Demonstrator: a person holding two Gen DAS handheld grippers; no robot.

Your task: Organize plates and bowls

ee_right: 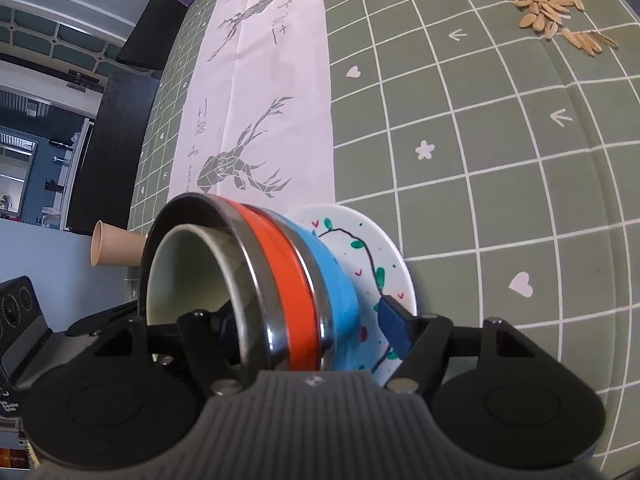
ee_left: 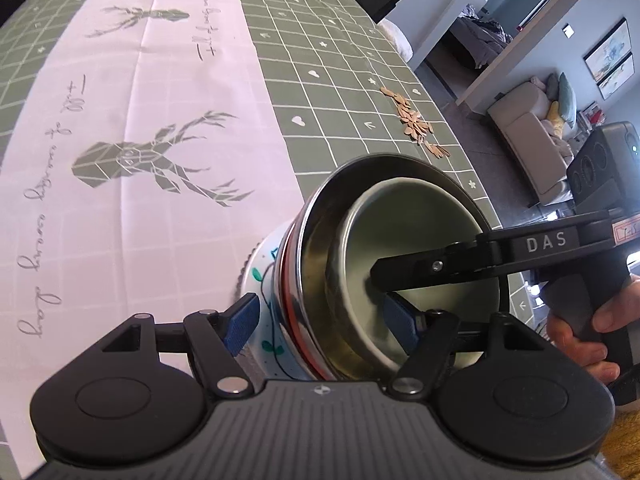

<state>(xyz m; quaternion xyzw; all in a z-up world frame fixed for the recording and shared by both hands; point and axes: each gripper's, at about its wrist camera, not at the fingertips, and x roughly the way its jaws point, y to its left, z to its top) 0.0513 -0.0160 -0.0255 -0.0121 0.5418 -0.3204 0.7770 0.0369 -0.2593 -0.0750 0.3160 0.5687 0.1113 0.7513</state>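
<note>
The left gripper is standing wide, its jaws straddling one side of the stack. One blue pad is sitting just beside the plate, the other is hanging inside the white bowl. I cannot see either pad pressing, so nothing is being held. The right gripper is also standing wide and coming in from the opp. side. One of its fingers is hovering over the plate rim, apart from the blue bowl, and the other is dipping into the white bowl. A hand is gripping its handle.

The stack is sitting near the table's edge. The white bowl is nesting in a steel bowl w/ an orange band. Under that the blue bowl is resting on the painted plate.

Farther out, seeds are lying in a small heap on the green cloth, well apart from the stack. A white runner w/ deer prints is running down the middle. A paper cup is showing behind the stack; where exactly it lies I cannot tell.
</note>
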